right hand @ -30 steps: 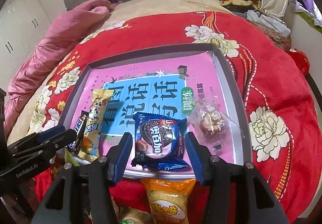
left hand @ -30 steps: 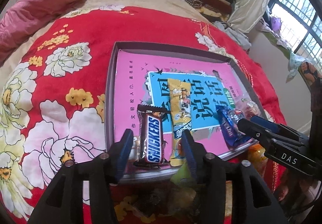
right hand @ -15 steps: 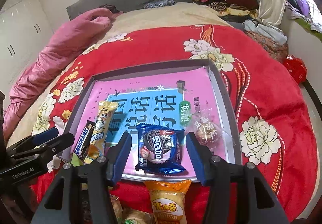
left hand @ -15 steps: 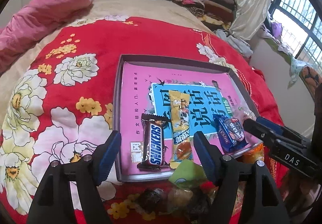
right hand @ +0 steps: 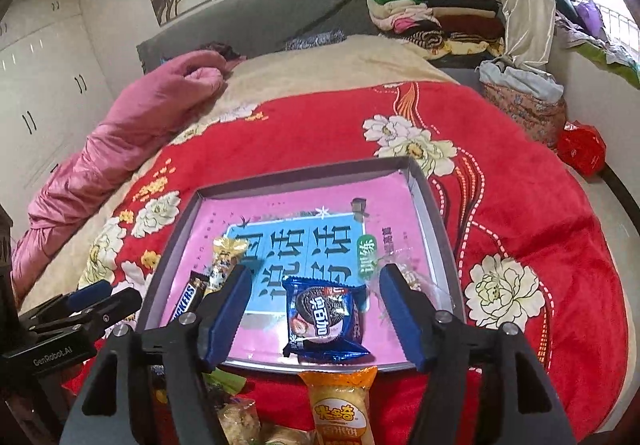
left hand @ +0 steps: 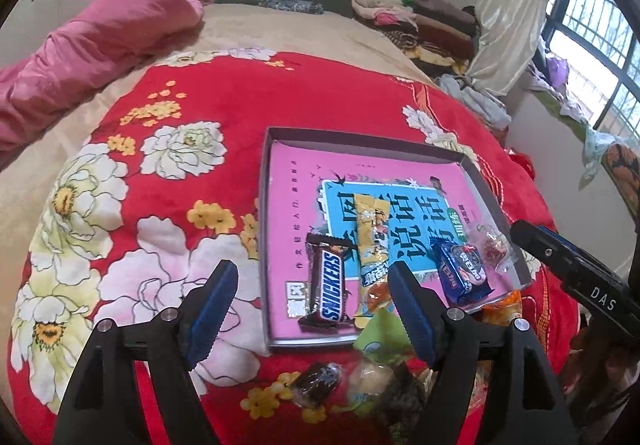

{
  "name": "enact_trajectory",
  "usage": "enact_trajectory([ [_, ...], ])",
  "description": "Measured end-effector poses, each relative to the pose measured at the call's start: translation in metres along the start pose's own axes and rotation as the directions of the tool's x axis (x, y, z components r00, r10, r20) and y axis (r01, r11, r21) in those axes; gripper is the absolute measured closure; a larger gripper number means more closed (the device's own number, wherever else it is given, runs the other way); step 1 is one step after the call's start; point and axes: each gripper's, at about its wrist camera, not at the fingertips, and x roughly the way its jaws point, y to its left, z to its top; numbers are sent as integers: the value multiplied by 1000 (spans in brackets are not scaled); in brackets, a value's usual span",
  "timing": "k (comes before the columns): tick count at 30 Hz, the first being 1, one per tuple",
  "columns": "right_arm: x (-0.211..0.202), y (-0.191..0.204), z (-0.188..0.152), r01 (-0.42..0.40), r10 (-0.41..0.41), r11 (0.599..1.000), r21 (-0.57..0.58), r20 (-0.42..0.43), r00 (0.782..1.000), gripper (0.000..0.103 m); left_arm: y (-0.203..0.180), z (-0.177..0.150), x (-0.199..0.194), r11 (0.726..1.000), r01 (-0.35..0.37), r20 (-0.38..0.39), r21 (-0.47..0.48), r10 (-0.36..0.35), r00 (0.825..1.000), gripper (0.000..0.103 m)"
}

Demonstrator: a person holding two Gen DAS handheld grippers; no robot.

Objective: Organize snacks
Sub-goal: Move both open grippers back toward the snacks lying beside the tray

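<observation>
Both my left tongs [left hand: 312, 307] and right tongs [right hand: 314, 315] hang spread and empty above the tray [right hand: 436, 205] holding four snacks, so next I judge I must reach for the loose orange packet [right hand: 340, 409] just outside it.

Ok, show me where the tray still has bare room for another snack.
The far half of the tray, from the yellow packet's top to the back wall, is bare, as is the strip left of the Snickers. The near edge is crowded: Snickers, yellow packet, Oreo pack and clear-wrapped candy lie in a row.
</observation>
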Motion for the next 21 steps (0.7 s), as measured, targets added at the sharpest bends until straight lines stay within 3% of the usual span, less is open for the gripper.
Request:
enact_trajectory([
  [6,-10,5,2,-12,13,1000,-10,29,999,33,-1,-1,-11,998,-51,25,30,50,998,24],
  [21,-32,17,4,-68,70,997,-34,94,993,26,0,2,-40,999,-35,87,22,33,996,24],
])
